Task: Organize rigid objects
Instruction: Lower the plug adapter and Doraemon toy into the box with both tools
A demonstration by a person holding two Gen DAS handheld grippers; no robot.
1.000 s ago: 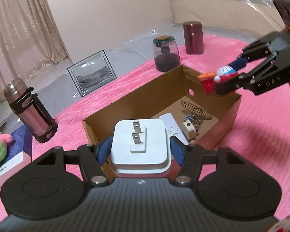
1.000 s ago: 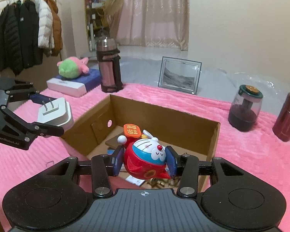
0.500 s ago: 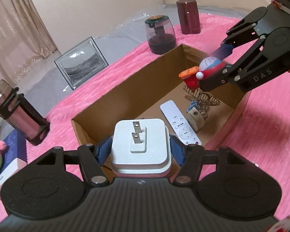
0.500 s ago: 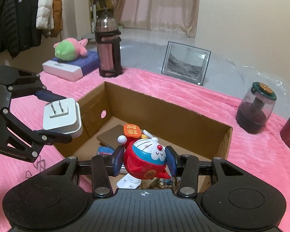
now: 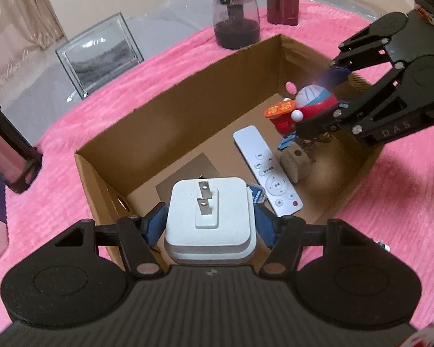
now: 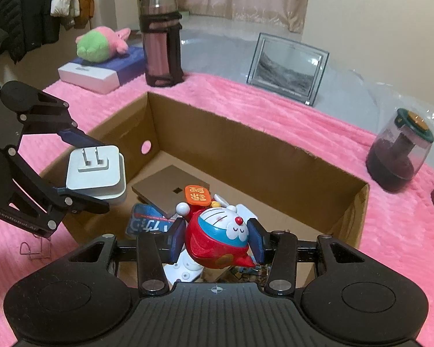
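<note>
Charger point(image 5: 208, 217) between downward-tilted fingers point(image 5: 156, 222)

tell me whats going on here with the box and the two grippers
A person is sorting small things into an open cardboard box on a pink blanket. The left gripper has its jaws shut on a white plug adapter, held over the box's near end. The right gripper grips a red and blue toy figure above the box. Neither is released yet. A white remote and other small items already lie inside.
</note>
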